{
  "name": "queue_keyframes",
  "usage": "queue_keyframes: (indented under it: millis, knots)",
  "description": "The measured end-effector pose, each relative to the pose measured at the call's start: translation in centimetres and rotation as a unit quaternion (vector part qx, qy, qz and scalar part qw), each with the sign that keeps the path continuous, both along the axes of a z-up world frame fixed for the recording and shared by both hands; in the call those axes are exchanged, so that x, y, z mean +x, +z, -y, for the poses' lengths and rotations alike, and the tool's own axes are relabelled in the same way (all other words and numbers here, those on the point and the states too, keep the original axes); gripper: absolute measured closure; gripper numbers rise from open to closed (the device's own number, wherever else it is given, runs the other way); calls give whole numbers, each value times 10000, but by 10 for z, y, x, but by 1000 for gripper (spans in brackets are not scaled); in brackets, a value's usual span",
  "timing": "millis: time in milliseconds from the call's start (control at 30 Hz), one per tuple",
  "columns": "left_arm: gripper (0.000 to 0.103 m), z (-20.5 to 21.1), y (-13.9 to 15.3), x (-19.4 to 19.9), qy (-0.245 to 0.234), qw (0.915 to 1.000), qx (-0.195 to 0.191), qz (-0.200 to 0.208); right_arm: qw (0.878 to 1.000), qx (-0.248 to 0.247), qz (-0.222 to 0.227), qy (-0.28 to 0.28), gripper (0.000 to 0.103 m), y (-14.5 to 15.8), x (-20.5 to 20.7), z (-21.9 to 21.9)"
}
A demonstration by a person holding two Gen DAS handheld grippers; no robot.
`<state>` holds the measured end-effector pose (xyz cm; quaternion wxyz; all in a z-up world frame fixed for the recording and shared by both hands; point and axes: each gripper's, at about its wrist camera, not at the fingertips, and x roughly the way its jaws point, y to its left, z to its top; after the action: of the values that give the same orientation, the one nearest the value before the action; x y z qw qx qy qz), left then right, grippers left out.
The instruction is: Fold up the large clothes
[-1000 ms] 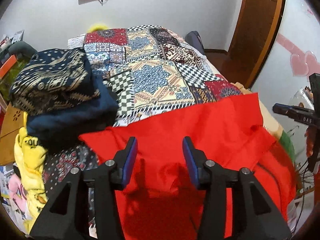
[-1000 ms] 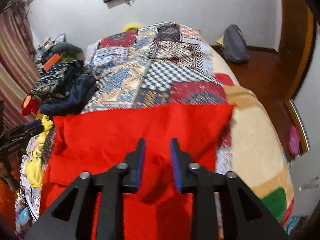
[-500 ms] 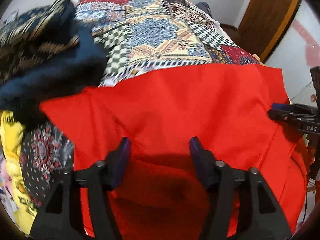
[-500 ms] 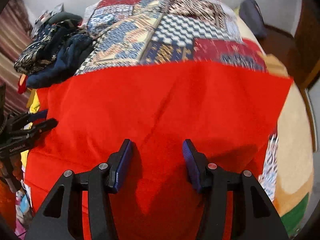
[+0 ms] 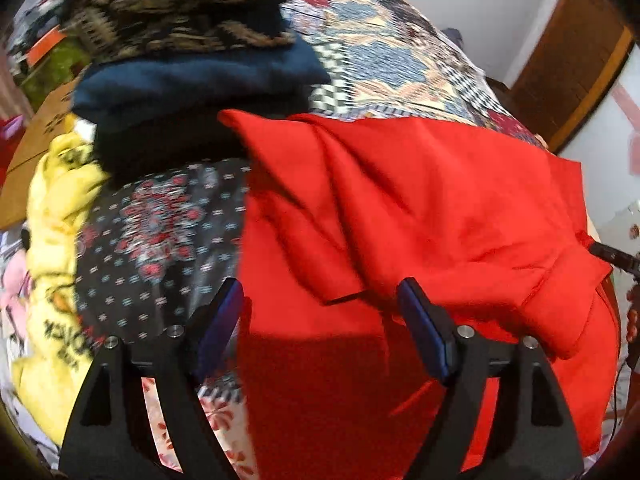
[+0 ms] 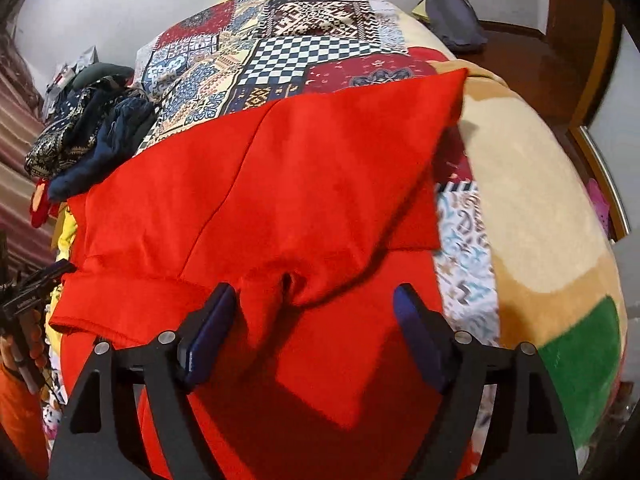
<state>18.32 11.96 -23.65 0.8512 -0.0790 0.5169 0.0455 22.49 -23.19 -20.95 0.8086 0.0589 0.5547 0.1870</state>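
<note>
While the red garment (image 6: 304, 184) is spread over the patchwork bedspread (image 6: 280, 52), both grippers, left (image 5: 320, 324) and right (image 6: 316, 328), are held wide apart above it, empty.

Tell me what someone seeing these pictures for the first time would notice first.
The bright red garment grabs the eye, spread rumpled across the near half of the bed. Behind it lies the patchwork bedspread, with a stack of dark folded clothes at the bed's left side. Both the left claw and the right claw hang open over the red cloth.
</note>
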Motion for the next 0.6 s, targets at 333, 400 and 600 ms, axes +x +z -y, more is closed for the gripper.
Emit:
queue_keyframes:
  millis: [333,400,600]
  knots:
    - [23,-34,19,-6,525,9960,-636,337,9982,112,248,-536,25,19,8,34]
    - [22,-40,19,1,599,9916,-1051,453,9971,209,242,-689,25,18,13,39]
    - [22,-51,-3,30,726,9771,-1961,388,9942,580,-42,-908,25,-1,39,44]
